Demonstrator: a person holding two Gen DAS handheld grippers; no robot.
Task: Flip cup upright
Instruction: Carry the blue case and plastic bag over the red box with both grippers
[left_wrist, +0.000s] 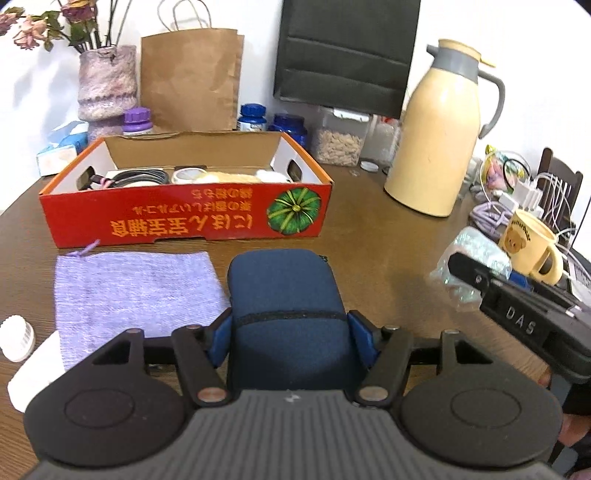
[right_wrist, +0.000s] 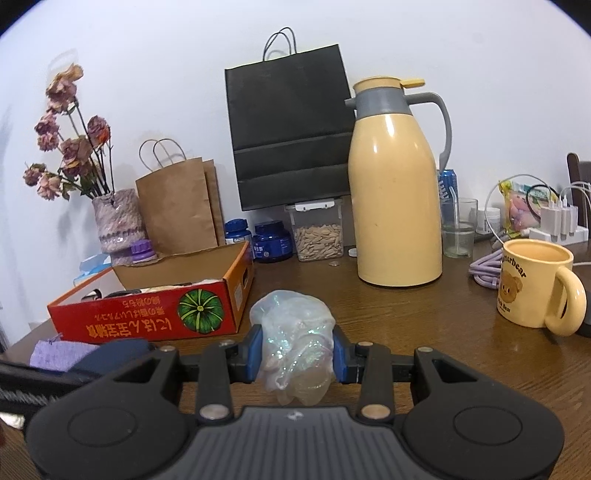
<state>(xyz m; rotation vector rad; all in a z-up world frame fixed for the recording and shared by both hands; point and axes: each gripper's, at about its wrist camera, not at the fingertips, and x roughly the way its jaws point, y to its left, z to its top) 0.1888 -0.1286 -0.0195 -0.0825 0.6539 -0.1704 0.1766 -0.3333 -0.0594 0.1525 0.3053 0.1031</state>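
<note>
Left gripper (left_wrist: 291, 332): pads clamped on either side of a navy fabric pouch (left_wrist: 286, 295), low centre of the left wrist view. Right gripper (right_wrist: 297, 354): jaws clamped on a crinkled clear plastic bag (right_wrist: 293, 332), low centre of the right wrist view.

The cup (right_wrist: 535, 282), yellow with a bear print, stands at the right edge of the right view on the table (right_wrist: 406, 314). Its mouth already faces up and its handle points right. I judge the flip itself done or not needed; both tools are busy with other items.

To do the step well, I would free one gripper first, then approach the cup from its open left side, clear of the handle.

Around it: the tall yellow thermos (right_wrist: 397, 192) stands behind and left, near; lilac cables (right_wrist: 484, 271) and the charger strip (right_wrist: 561, 229) crowd behind it. The red cardboard box (left_wrist: 184, 210) and lilac cloth (left_wrist: 136, 291) lie well apart, at left.
</note>
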